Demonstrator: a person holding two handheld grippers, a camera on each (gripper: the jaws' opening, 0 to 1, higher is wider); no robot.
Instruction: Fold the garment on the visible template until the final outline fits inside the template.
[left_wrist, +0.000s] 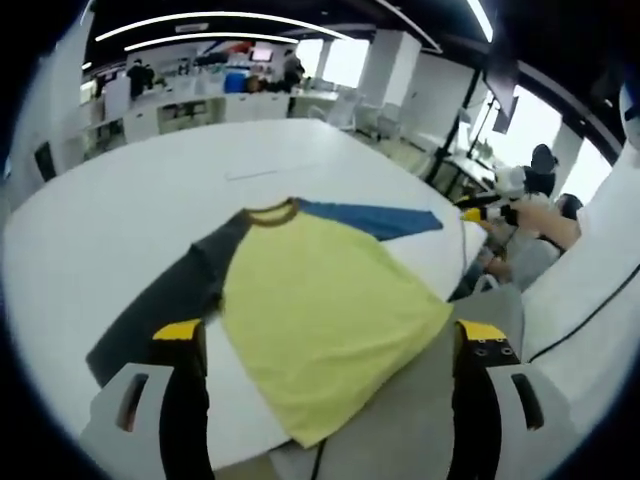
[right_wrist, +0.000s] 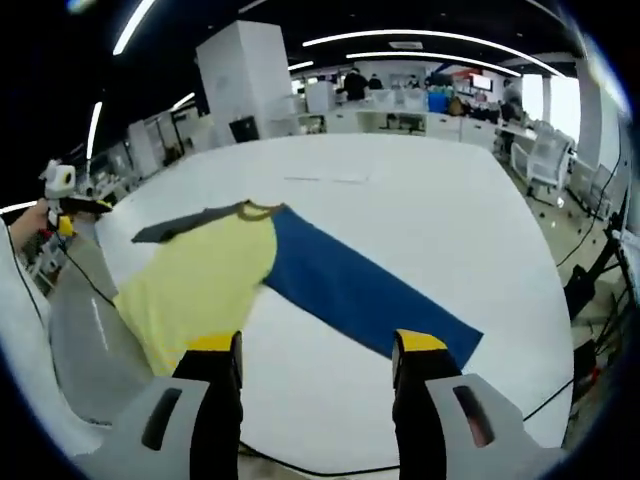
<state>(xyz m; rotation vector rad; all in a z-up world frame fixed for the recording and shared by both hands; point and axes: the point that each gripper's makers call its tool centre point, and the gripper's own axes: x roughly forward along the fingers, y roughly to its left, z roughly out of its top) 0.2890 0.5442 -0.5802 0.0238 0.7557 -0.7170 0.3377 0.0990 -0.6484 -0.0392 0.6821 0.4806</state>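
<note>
A shirt with a yellow body (left_wrist: 320, 300) lies flat on the white table (left_wrist: 120, 200). Its dark grey sleeve (left_wrist: 165, 295) runs one way and its blue sleeve (left_wrist: 375, 218) the other. My left gripper (left_wrist: 330, 335) is open over the shirt's near hem, nothing between its yellow-tipped fingers (left_wrist: 180, 332). In the right gripper view the yellow body (right_wrist: 195, 285) lies left and the blue sleeve (right_wrist: 360, 290) stretches toward my open right gripper (right_wrist: 316, 345), which hovers over the sleeve's end. A faint thin outline (right_wrist: 325, 180) marks the table beyond the collar (right_wrist: 255, 210).
The table edge (left_wrist: 455, 270) runs close beside the shirt, with a grey surface (left_wrist: 420, 400) below it. A hand holds the other gripper (right_wrist: 62, 200) off the table's side. Office desks, chairs (right_wrist: 545, 150) and people stand far behind.
</note>
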